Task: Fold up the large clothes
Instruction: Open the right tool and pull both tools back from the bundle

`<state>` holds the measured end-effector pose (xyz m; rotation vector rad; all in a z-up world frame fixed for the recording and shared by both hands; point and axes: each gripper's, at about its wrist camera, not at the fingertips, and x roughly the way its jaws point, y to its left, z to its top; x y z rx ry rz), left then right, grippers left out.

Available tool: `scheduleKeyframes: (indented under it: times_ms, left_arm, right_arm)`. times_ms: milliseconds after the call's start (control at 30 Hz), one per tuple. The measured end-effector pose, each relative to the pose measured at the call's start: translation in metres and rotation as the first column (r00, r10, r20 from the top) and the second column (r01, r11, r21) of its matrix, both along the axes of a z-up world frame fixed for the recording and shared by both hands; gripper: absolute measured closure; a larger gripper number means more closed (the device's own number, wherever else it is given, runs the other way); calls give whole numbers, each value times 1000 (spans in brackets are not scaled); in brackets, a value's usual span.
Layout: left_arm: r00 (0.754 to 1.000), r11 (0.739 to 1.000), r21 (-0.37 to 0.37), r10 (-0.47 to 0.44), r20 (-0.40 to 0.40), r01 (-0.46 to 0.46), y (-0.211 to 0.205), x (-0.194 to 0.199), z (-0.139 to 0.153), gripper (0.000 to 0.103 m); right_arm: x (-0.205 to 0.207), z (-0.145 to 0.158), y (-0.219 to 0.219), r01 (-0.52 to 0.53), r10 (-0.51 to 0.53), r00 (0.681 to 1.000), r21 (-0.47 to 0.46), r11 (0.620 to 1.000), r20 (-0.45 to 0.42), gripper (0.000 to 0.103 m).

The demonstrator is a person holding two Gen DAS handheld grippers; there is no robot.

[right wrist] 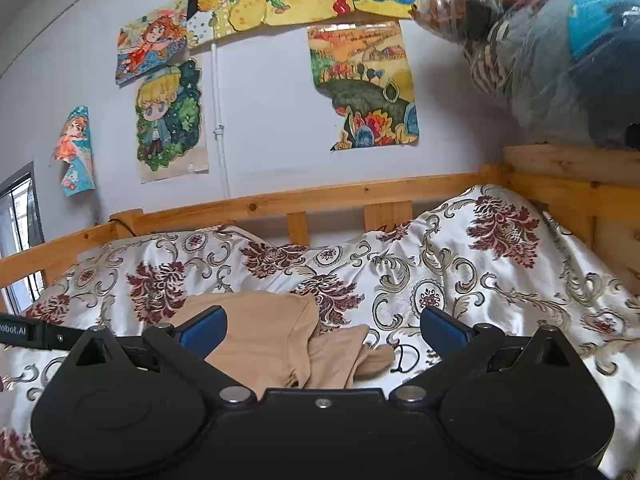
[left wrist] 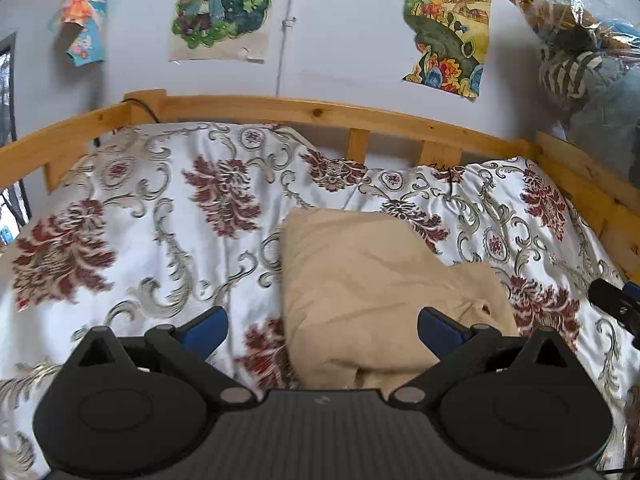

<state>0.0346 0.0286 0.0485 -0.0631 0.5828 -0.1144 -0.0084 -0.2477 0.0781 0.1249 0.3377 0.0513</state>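
A beige garment (left wrist: 368, 288) lies folded into a compact stack on the floral bedspread (left wrist: 160, 216). It also shows in the right wrist view (right wrist: 280, 340), with a loose flap at its right. My left gripper (left wrist: 322, 324) is open and empty, just above the garment's near edge. My right gripper (right wrist: 323, 326) is open and empty over the garment's near right side. The right gripper's body shows at the right edge of the left wrist view (left wrist: 616, 304), and the left gripper's body at the left of the right wrist view (right wrist: 36, 334).
A wooden bed rail (left wrist: 320, 114) runs along the back and right (right wrist: 560, 184). Posters (right wrist: 364, 84) hang on the white wall. A plastic bag of bedding (right wrist: 560, 48) sits on the frame at the right. A window (right wrist: 20, 232) is at the left.
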Motion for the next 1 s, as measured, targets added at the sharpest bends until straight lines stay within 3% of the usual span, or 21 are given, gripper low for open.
scheduleKeyframes:
  times_ms: [133,333,467,1000]
  left_arm:
    - [1000,1000,24,12,6,-12,15,-27,-6,1]
    - [998,998,13,58,-23,-58,30,-56,-29,1]
    - [994,997,44,70,-81,-67,32,-61,-43,1]
    - [996,997,64,47,-72,-42,29,-64,-44,1]
  right_arm:
    - [-30,3,14,-31,31,999,-31,999,-19,1]
    - [-57,-8,35,-99,89,988,-67,993,-127,1]
    - [-60,-10,41,-99,86,986,-91,991,-143,1]
    - [-55,-15,40,-100,84,981,-89,991,-173,1]
